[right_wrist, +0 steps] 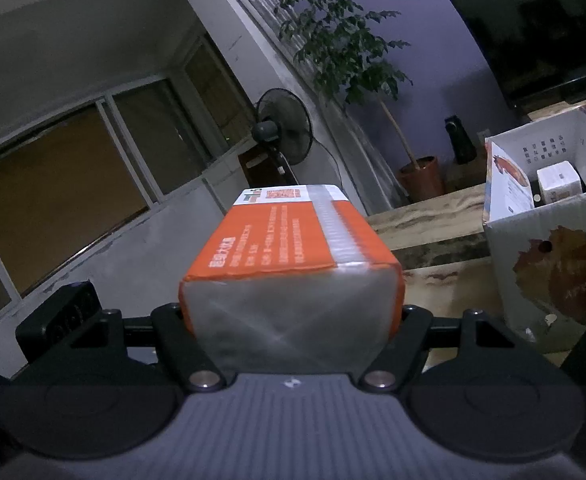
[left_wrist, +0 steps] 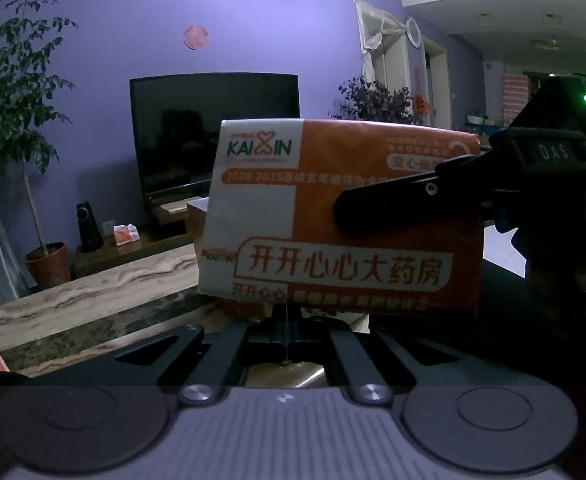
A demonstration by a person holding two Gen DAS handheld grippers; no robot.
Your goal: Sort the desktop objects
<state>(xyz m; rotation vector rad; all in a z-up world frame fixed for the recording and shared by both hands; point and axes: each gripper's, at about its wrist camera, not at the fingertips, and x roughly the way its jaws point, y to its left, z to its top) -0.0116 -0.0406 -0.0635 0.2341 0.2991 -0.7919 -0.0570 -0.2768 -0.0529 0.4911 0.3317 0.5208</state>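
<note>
Spanning the background is the marbled beige stone tabletop (right_wrist: 425,220), and at its right end stands an open white cardboard box with fruit print (right_wrist: 549,264) holding a small white carton (right_wrist: 559,184). Raised above the table is the orange-and-white plastic-wrapped tissue pack (right_wrist: 293,256), clamped across its width near one end by the right gripper (right_wrist: 293,320); the left-wrist view shows one black finger (left_wrist: 397,208) lying over the pack's printed face (left_wrist: 333,216). Below the pack, the left gripper (left_wrist: 287,334) has its jaws pressed fully together, holding nothing visible.
</note>
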